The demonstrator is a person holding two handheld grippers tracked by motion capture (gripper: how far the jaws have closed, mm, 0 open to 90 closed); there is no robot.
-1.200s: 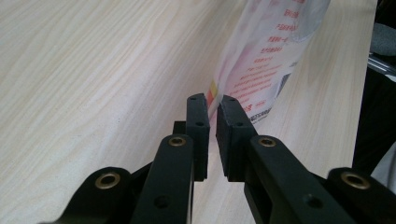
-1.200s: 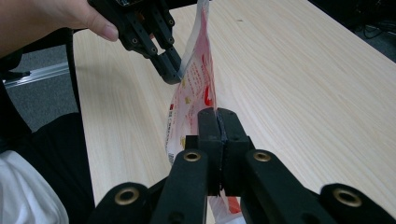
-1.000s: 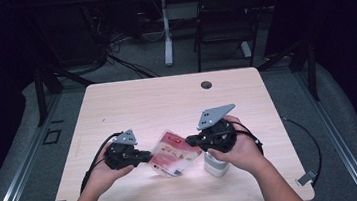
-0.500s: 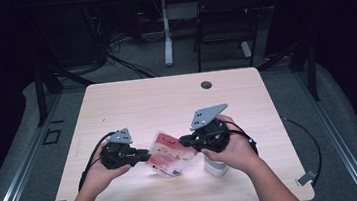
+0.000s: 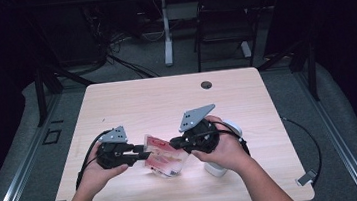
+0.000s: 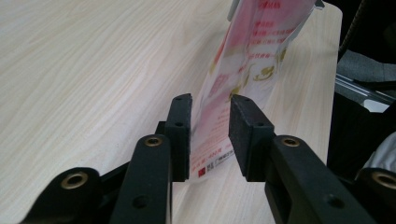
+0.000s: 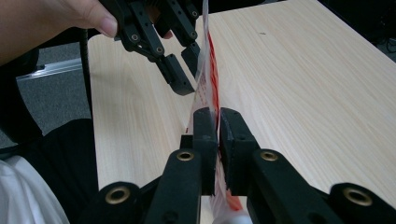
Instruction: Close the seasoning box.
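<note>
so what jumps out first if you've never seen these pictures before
The pink and red printed plastic pouch held up over the near middle of the wooden table, between two hand-held grippers. The right hand-held gripper pinches one edge, its jaws easing open. The left hand-held gripper has just been opening, so the other edge sits loose between its pads. A white object lies under the right hand.
</note>
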